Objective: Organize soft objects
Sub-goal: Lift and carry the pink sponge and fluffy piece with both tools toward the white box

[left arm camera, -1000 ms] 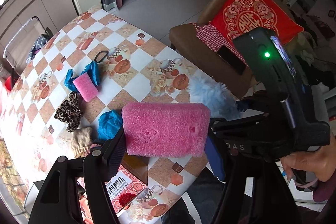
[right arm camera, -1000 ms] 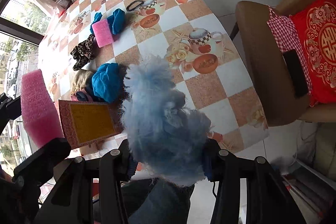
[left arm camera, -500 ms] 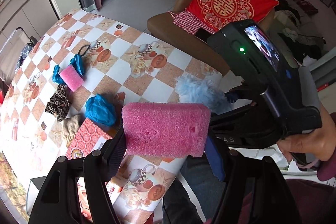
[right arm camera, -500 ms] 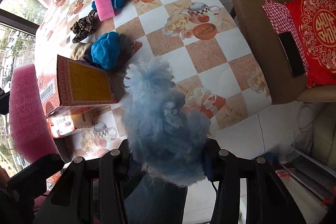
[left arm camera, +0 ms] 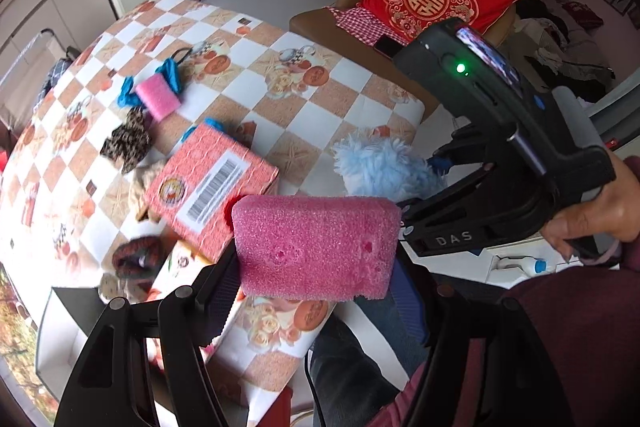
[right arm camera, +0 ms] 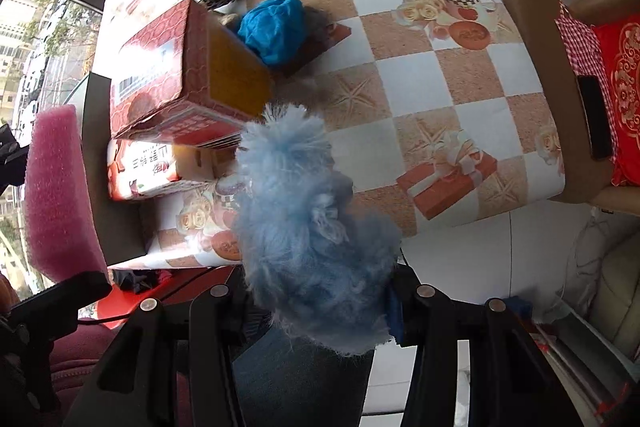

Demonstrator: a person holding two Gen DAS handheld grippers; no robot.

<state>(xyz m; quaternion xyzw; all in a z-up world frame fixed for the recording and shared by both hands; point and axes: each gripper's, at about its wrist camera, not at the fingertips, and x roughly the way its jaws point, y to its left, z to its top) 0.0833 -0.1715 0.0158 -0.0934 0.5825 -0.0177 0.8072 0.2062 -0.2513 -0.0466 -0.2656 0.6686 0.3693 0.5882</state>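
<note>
- Left claw: clamped on a pink foam sponge, held in the air above the near edge of the bench.
- Right claw: clamped on a fluffy light-blue pom, also off the near edge.
- Red carton: lies near the bench's near-left corner; whether it is the intended container, and where it opens, cannot be told.
- Risk: pom fibres may snag on the fingers at release; the sponge, compressed, may spring away when let go.
- Hidden: both sets of fingertips are covered by their loads; the beige item behind the carton is mostly blocked.
</note>
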